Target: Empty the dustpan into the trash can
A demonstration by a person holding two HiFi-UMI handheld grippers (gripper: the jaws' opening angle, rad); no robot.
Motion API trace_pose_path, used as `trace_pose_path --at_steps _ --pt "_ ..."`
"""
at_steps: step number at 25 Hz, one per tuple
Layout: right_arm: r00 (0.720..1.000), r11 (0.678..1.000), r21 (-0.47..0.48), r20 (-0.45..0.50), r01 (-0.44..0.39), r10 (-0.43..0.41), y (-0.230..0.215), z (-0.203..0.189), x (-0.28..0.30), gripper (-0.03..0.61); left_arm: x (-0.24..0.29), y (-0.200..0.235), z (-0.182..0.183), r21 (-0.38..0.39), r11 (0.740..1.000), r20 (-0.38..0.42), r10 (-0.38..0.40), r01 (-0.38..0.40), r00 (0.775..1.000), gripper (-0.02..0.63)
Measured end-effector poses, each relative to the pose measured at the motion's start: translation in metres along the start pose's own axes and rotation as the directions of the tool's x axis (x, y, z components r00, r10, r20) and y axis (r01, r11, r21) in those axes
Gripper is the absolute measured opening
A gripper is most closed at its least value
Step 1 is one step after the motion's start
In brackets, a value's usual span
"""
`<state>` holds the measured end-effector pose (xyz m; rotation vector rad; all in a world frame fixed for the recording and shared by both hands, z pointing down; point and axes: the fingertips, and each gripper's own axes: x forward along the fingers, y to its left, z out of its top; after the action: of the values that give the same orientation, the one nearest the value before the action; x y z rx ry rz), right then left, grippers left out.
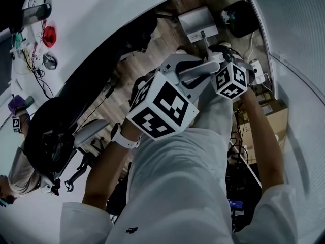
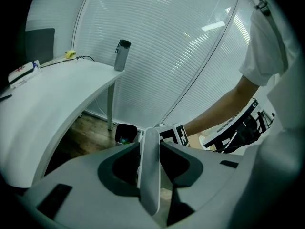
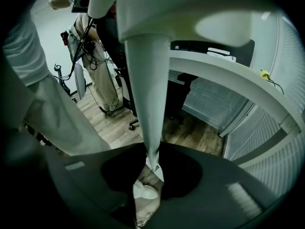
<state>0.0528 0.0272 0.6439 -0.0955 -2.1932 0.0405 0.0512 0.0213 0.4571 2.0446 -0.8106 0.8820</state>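
Carry step, by the look of it: the dustpan handle is clamped in the right tongs and pinched in the left tongs too. The trash can is seen ahead on the floor, apart. Next, the pan must be brought over its rim and tipped.

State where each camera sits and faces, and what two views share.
Head view: on the person's head, facing steeply down; left forearm, right forearm, left marker cube and right marker cube show.
Left gripper view: on the left hand-held gripper, facing along jaws shut on a white handle toward the black bin; right forearm shows.
Right gripper view: on the right hand-held gripper, facing along its gripped pale handle toward the desk; the person's clothing at left.
Shared: head and left gripper views show black bin, right marker cube.
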Motion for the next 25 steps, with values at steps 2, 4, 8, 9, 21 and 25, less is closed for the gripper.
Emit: trace_pose_path --at_steps 2,4,8,9,21,25 --pt "1.0 1.0 -0.029 -0.016 -0.005 0.004 0.001 -0.004 0.002 0.095 0.003 0.0 -0.002 -0.002 1.0 -0.005 0.001 -0.001 1.0 0.133" --pt "1.0 0.999 -0.052 -0.031 -0.005 0.004 0.002 -0.007 0.005 0.097 0.007 0.001 -0.004 -0.008 1.0 -0.009 -0.001 0.001 1.0 0.133" --pt "0.999 0.998 -0.054 -0.04 -0.011 0.009 0.002 -0.013 0.011 0.098 0.014 0.004 -0.008 -0.016 1.0 -0.033 -0.002 0.001 0.999 0.132" --pt "0.999 0.999 -0.053 -0.038 -0.009 0.007 0.002 -0.015 0.012 0.098 0.016 0.004 -0.009 -0.013 1.0 -0.037 0.001 -0.001 0.999 0.132" --pt "1.0 0.992 0.127 0.015 -0.027 0.026 -0.005 -0.015 0.004 0.216 0.02 -0.001 -0.019 0.133 0.991 -0.095 -0.006 0.019 0.996 0.158" --pt "1.0 0.992 0.124 0.017 -0.015 0.014 -0.009 -0.011 -0.012 0.232 0.017 -0.004 -0.02 0.136 0.991 -0.074 0.007 0.003 0.997 0.205"
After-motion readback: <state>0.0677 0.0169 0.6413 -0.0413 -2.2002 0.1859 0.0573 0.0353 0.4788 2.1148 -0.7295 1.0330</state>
